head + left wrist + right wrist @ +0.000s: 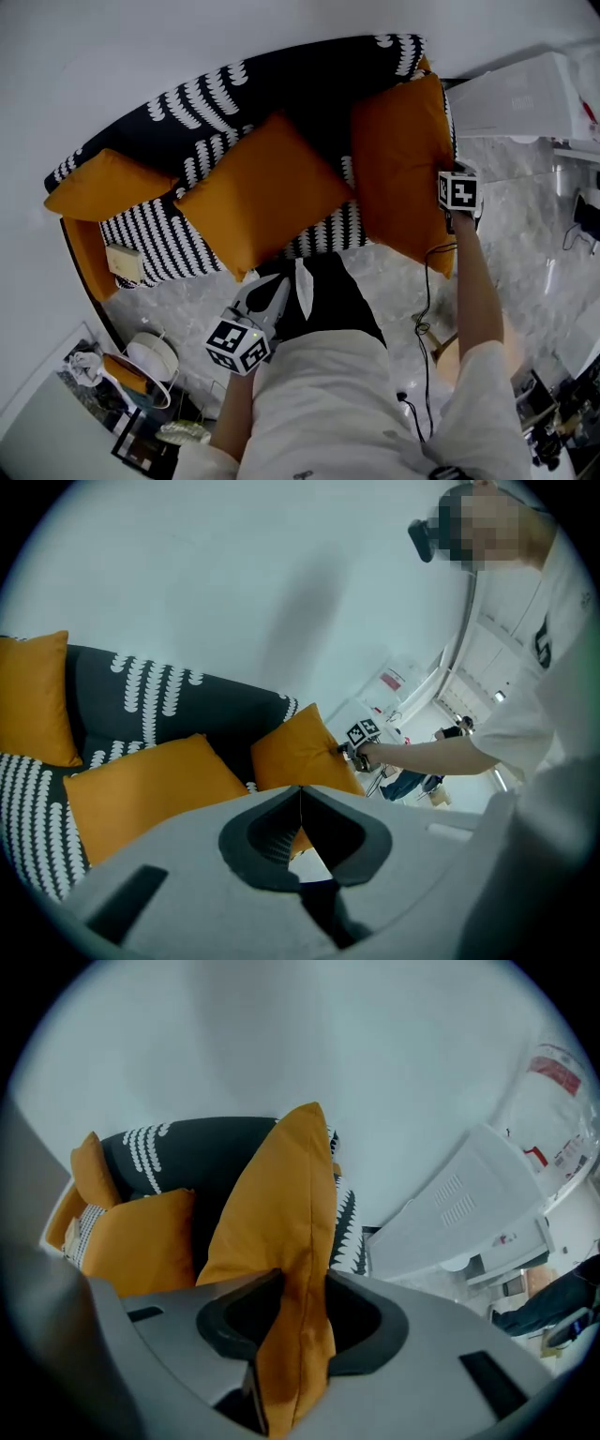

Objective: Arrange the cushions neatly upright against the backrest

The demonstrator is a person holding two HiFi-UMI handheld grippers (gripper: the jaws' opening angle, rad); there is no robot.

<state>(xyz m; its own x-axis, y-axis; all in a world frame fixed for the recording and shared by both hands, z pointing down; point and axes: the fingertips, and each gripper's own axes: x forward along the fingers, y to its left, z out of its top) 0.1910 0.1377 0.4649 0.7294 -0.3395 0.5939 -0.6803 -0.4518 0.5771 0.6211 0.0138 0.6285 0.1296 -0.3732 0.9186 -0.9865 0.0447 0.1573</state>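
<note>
A black-and-white patterned sofa (309, 84) holds three orange cushions. The right cushion (398, 159) stands upright at the sofa's right end. My right gripper (446, 197) is shut on its outer edge, and the fabric (295, 1335) runs between the jaws. The middle cushion (262, 192) leans tilted on the seat. The left cushion (103, 187) rests against the left arm. My left gripper (286, 279) hovers in front of the sofa, short of the middle cushion (141, 789), shut with nothing in it (300, 799).
A white boxy appliance (516, 94) stands right of the sofa. A black cable (427, 309) trails over the marble floor. A small pale box (124, 262) lies on the seat at the left. A white round device (150, 356) and clutter sit lower left.
</note>
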